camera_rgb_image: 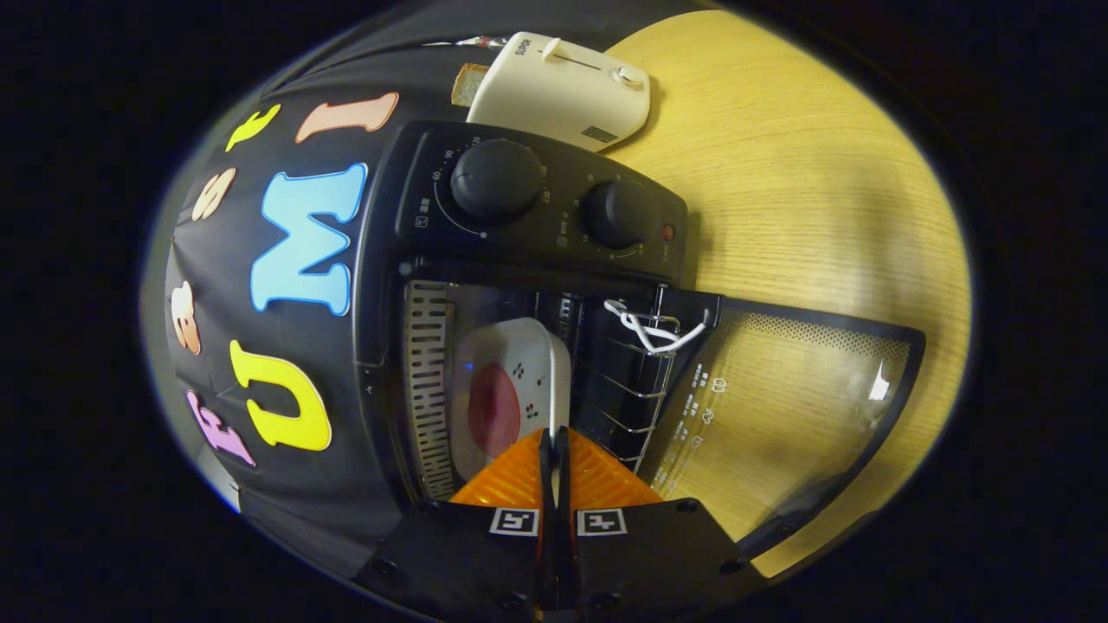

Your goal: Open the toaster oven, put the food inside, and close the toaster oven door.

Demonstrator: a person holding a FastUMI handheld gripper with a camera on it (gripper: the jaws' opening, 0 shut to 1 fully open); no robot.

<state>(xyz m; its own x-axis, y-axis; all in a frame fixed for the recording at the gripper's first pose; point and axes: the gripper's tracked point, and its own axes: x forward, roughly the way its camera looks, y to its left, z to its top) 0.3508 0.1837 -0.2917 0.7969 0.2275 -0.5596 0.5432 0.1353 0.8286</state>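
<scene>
Fingers point(554, 467) are pressed close together, with only a thin slit between them, and they pinch the near rim of a white plate point(511, 389). Whether both pads truly press on the rim is hard to tell, since the rim is hidden at the point of contact.

The plate sits inside the oven point(519, 260), just ahead of the fingertips, and carries a reddish round food point(495, 408) in its middle. It rests on the wire rack point(636, 389), whose bars show beside it. A ribbed side wall of the cavity point(428, 381) lies on the plate's other side.

The oven's glass door point(779, 407) is swung fully open and lies flat over the wooden table point(796, 190). A white cord or tie point(645, 329) is looped on the rack near the door hinge. Two dark knobs point(495, 180) sit on the oven's control panel, with a small red lamp point(667, 232) next to them.

Beyond the oven stands a white toaster point(563, 91) with a slice of bread point(469, 84) sticking out of it.
</scene>
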